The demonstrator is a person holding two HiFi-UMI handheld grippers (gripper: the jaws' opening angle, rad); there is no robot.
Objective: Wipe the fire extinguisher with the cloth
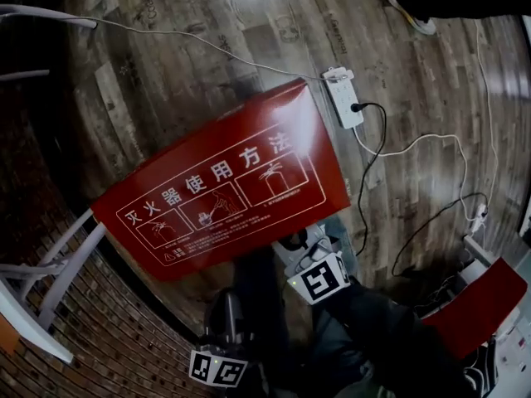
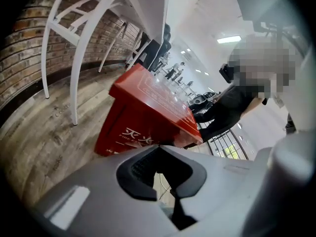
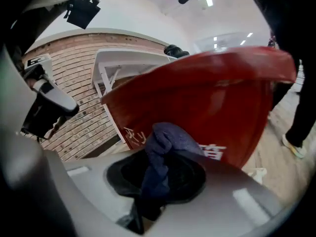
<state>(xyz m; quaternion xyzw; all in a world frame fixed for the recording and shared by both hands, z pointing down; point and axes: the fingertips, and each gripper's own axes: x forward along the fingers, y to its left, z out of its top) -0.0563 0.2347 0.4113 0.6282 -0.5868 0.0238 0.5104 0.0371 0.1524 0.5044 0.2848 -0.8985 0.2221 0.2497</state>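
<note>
- Floor: dark wood planks across the upper half of the head view.
- Brick wall: runs down the lower left of the head view.
- White frame legs: at the left edge of the head view, one leg reaching the left corner of the red box.
- Power strip: one, white, on the floor just beyond the box's upper right corner, with one black plug in it.
- Cables: a white lead comes in from the upper left to the strip. A black lead and another white one trail down the right side beside the box.
- Shoe: one, at the top right, well apart from the box.
- Person: in dark clothing, beyond the box at the right of the left gripper view.
- Fire extinguisher box: one, red, at frame centre, lid shut, so its contents cannot be seen. The lid carries white lettering and three pictogram panels.
- Second red item: lower right corner of the head view, kind unclear.
- Cloth: one, dark blue, bunched, close in front of the box's red side.
- Right gripper: clamped on the cloth, which sticks out past its tips.
- Left gripper: tips drawn together, nothing between them, pointing at the box.
- Marker cubes: two, at the bottom of the head view, left and right.
</note>
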